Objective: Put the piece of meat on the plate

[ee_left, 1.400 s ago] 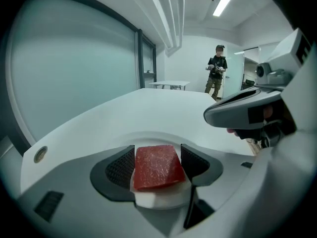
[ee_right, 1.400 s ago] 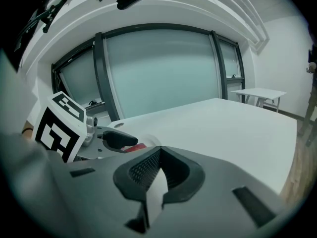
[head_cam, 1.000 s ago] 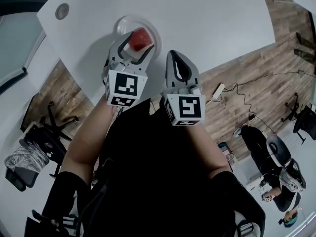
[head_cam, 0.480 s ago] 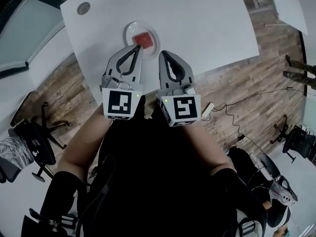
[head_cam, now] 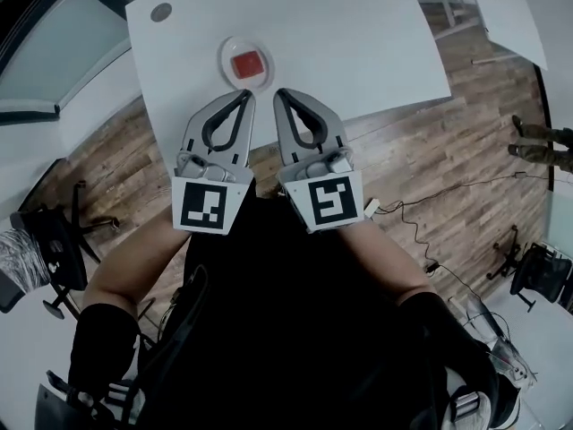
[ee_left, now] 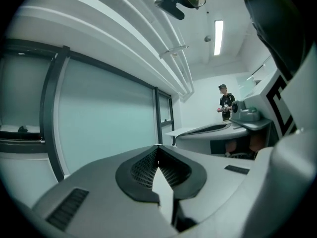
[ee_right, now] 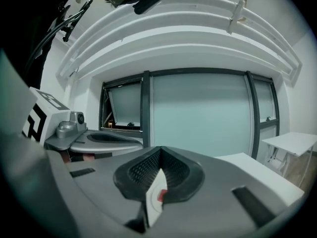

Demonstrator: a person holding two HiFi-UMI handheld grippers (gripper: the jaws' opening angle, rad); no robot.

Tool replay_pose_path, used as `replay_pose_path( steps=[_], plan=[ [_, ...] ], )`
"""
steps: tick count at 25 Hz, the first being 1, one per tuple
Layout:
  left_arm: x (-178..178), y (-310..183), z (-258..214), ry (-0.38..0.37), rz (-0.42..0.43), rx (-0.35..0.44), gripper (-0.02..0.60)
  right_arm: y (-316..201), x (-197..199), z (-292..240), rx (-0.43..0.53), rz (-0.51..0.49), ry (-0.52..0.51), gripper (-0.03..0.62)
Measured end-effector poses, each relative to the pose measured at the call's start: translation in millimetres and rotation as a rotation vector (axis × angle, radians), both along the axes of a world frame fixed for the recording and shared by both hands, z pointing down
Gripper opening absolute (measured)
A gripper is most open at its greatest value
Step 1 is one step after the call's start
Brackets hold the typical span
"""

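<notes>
The red piece of meat (head_cam: 248,63) lies on the small white plate (head_cam: 228,72), on the white table (head_cam: 358,34) far below in the head view. Both grippers are held side by side, high above the table's near edge and short of the plate. My left gripper (head_cam: 248,93) is shut with nothing in it, and so is my right gripper (head_cam: 279,91). In the left gripper view the left gripper (ee_left: 158,146) points level at a glass wall. In the right gripper view a sliver of plate and meat (ee_right: 161,195) shows below the shut right gripper (ee_right: 159,148).
A grey round disc (head_cam: 161,12) sits at the table's far left corner. Office chairs (head_cam: 54,240) stand on the wood floor at the left; a power strip and cables (head_cam: 372,208) lie at the right. A second table (head_cam: 515,12) is at top right. A person (ee_left: 226,102) stands far off.
Both grippers have risen away from the plate and back toward me. The left gripper, open over the meat a second ago, is now shut and empty. The meat stays on the plate.
</notes>
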State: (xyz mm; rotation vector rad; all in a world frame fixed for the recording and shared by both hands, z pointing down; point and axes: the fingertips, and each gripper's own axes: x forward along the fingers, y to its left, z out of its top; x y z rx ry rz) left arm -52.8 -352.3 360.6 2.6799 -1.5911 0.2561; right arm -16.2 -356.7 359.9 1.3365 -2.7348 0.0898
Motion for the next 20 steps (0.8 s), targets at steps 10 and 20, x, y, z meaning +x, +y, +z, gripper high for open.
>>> replay_pose_path(
  steps=[10,20],
  plan=[
    [18,29,-45,0.045,-0.145,0.071,0.003,26,36,-53,0.117,-0.030,-0.082,0.003],
    [44,54,-67,0.048,-0.188,0.150,0.003,49,71,-70,0.169,-0.034,-0.108,0.003]
  ],
)
